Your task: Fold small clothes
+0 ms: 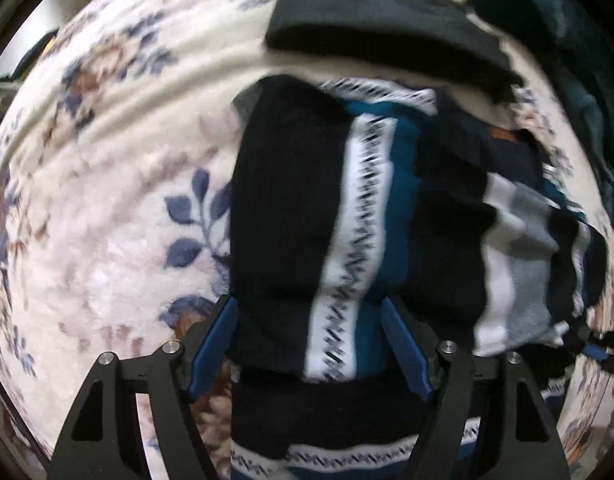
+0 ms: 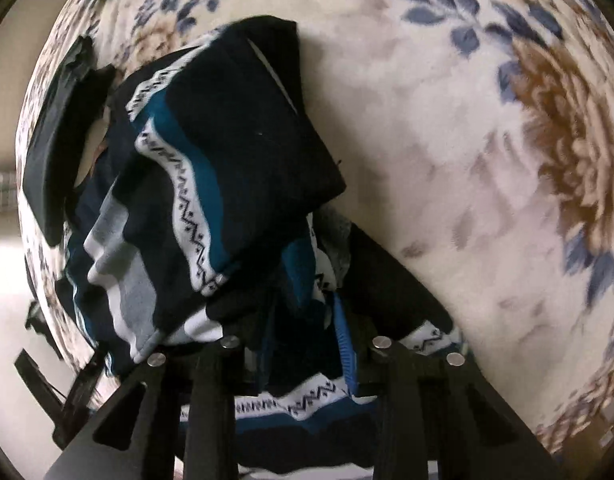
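Patterned sweater (image 1: 347, 220), bunched and partly folded, on the floral blanket (image 1: 107, 220). Left gripper (image 1: 311, 344) straddles a doubled fold, jaws wide; contact unclear. Right gripper (image 2: 307, 344), partly open, has cloth between its fingers; grip uncertain. Folding appears midway; flattening remains. A dark folded garment (image 1: 367, 20) lies beyond.
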`<state>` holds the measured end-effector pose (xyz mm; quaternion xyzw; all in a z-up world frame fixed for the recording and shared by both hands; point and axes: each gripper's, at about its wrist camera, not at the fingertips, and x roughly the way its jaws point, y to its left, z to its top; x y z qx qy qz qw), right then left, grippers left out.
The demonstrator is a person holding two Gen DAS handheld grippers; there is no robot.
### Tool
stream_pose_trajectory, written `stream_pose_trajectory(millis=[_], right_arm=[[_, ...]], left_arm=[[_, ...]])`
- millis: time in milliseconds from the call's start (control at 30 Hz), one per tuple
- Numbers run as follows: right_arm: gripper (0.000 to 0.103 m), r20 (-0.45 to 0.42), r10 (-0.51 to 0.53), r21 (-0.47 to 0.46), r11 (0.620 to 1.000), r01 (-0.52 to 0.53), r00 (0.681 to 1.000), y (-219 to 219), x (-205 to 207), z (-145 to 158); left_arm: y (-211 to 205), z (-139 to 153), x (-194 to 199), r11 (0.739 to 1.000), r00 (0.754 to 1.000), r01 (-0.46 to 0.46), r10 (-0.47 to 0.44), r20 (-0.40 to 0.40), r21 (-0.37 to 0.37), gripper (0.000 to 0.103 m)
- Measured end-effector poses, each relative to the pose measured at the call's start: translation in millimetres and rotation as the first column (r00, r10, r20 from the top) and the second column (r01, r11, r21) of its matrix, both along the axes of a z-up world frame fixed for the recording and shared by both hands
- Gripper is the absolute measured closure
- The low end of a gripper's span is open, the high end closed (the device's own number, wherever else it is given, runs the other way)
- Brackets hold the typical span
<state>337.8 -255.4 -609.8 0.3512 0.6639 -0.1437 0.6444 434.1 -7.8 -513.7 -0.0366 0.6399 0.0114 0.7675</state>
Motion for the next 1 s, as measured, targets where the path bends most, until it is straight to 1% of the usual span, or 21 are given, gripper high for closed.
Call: stream_pose_trajectory(millis=[33, 67, 100, 133, 167, 200, 233, 267, 400, 467, 533, 667, 733, 800, 867, 933, 1000], right_arm=[[0.051, -0.01, 0.041, -0.045, 0.998, -0.041, 0.999, 3, 2, 9], [0.044, -0.021, 0.075, -0.086, 0.993, -0.077, 0.997, 5, 4, 16], [0.03, -0.033, 0.118, -0.138, 0.983, -0.121, 0.992, 10, 6, 24], [0.018, -0.035, 0.166, -0.191, 0.967, -0.17, 0.985, 18, 8, 36], [0.012, -0.034, 0.202, -0.226, 0.952, -0.205, 0.979, 24, 11, 45], [0.004, -0.036, 0.233, -0.26, 0.937, -0.234, 0.972, 31, 13, 53], [0.002, -0.036, 0.273, -0.311, 0.911, -0.27, 0.961, 41, 16, 66], [0.002, -0.035, 0.296, -0.355, 0.889, -0.289, 0.955, 50, 17, 76], [0.002, -0.05, 0.36, -0.461, 0.819, -0.341, 0.932, 73, 18, 109], [0.002, -0.049, 0.377, -0.498, 0.794, -0.35, 0.925, 86, 15, 125], [0.002, -0.042, 0.388, -0.516, 0.78, -0.353, 0.921, 95, 11, 139], [0.002, 0.001, 0.409, -0.508, 0.786, -0.352, 0.913, 104, 1, 160], [0.002, 0.032, 0.42, -0.486, 0.799, -0.353, 0.907, 105, -5, 164], [0.002, 0.062, 0.428, -0.458, 0.815, -0.355, 0.901, 101, -13, 166], [0.002, 0.097, 0.437, -0.411, 0.836, -0.364, 0.894, 89, -19, 164], [0.002, 0.131, 0.447, -0.351, 0.856, -0.38, 0.885, 68, -27, 160], [0.002, 0.135, 0.463, -0.304, 0.861, -0.409, 0.876, 47, -32, 151]], left_arm=[[-3, 7, -3, 1.0, 1.0, 0.014, -0.015, 0.006, 0.01, 0.03], [-9, 14, -7, 0.999, 1.0, 0.025, -0.025, 0.006, 0.031, 0.03], [-16, 22, -11, 0.998, 0.999, 0.046, -0.046, 0.005, 0.045, 0.029], [-22, 27, -14, 0.997, 0.998, 0.062, -0.062, -0.001, 0.052, 0.02], [-30, 34, -19, 0.995, 0.997, 0.077, -0.077, -0.011, 0.069, 0.008], [-34, 39, -22, 0.994, 0.997, 0.083, -0.082, -0.015, 0.078, 0.006], [-40, 47, -26, 0.994, 0.996, 0.085, -0.084, -0.011, 0.075, 0.006], [-40, 53, -29, 0.992, 0.997, 0.079, -0.081, 0.012, 0.094, 0.006], [-54, 78, -40, 0.996, 0.997, 0.067, -0.069, 0.03, 0.066, 0.006], [-63, 90, -42, 0.995, 0.996, 0.073, -0.076, 0.047, 0.072, 0.006], [-71, 100, -46, 0.993, 0.994, 0.082, -0.087, 0.066, 0.08, 0.006], [-87, 118, -58, 0.993, 0.993, 0.071, -0.08, 0.091, 0.099, 0.006], [-96, 125, -65, 0.992, 0.992, 0.056, -0.067, 0.106, 0.109, 0.006], [-108, 127, -74, 0.99, 0.992, 0.033, -0.049, 0.114, 0.139, 0.006], [-122, 123, -86, 0.988, 0.994, 0.001, -0.017, 0.108, 0.152, 0.006], [-138, 114, -102, 0.984, 0.995, -0.043, 0.028, 0.092, 0.17, 0.006], [-157, 101, -123, 0.98, 0.995, -0.088, 0.079, 0.058, 0.177, 0.006]])
